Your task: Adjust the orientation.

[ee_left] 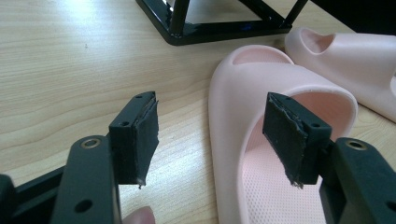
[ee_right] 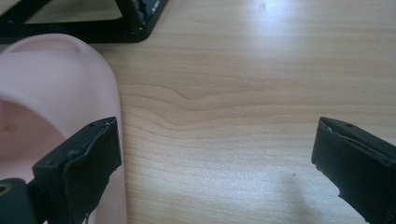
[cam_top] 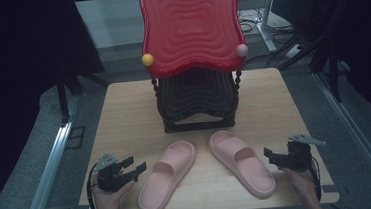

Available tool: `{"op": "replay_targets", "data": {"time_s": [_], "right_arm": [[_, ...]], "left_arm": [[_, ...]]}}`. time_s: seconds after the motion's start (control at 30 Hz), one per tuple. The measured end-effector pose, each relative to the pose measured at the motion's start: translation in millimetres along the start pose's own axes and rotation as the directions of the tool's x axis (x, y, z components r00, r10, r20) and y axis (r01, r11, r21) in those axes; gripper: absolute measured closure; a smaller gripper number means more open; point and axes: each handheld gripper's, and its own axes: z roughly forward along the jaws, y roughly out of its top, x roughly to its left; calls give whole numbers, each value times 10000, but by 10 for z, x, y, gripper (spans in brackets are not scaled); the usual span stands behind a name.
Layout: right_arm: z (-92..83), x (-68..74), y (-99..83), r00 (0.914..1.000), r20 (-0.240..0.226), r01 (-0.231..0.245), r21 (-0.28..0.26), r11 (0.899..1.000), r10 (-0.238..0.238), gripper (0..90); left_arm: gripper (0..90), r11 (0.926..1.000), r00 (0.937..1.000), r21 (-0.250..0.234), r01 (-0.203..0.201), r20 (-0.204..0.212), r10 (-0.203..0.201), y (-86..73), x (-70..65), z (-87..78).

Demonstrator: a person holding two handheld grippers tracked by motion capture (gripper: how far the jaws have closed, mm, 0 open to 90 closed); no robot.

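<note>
Holding my left tongs (cam_top: 139,169) apart, clamping nothing, at 7 o'clock on worktop (cam_top: 129,114), just beside left pink slipper (cam_top: 166,177); in left gripper view its strap is sitting behind one pad. Holding my right tongs (cam_top: 267,154) wide apart too, gripping nothing, at 4 o'clock, just beside right pink slipper (cam_top: 242,162). Both slippers are lying flat at 6 o'clock, toes pointing toward black rack (cam_top: 196,99) at 12 o'clock, which is carrying red tray (cam_top: 191,26).
</note>
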Motion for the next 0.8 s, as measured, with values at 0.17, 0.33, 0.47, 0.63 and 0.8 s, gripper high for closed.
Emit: {"op": "replay_targets", "data": {"time_s": [0.17,0.33,0.47,0.63,0.8], "right_arm": [[-88,-27,-28,9995,-314,-61,-168,9998,56,35],[-177,-41,-24,9986,-526,-112,-360,9993,93,52],[-228,-68,-5,9984,-540,-201,-457,9988,176,65],[-244,-74,-2,9982,-542,-283,-466,9985,258,75],[-253,-16,-4,9984,-508,-277,-649,9975,244,87]], "left_arm": [[377,10000,10000,11,-21,71,21,12,1,-34],[436,10000,10000,72,-30,-7,30,23,20,-77],[585,9995,9996,235,-232,-123,235,1,8,-116],[816,9931,9981,1030,-559,-220,584,-97,9,-113],[893,9850,9966,1553,-750,-216,793,-212,29,-133]]}}
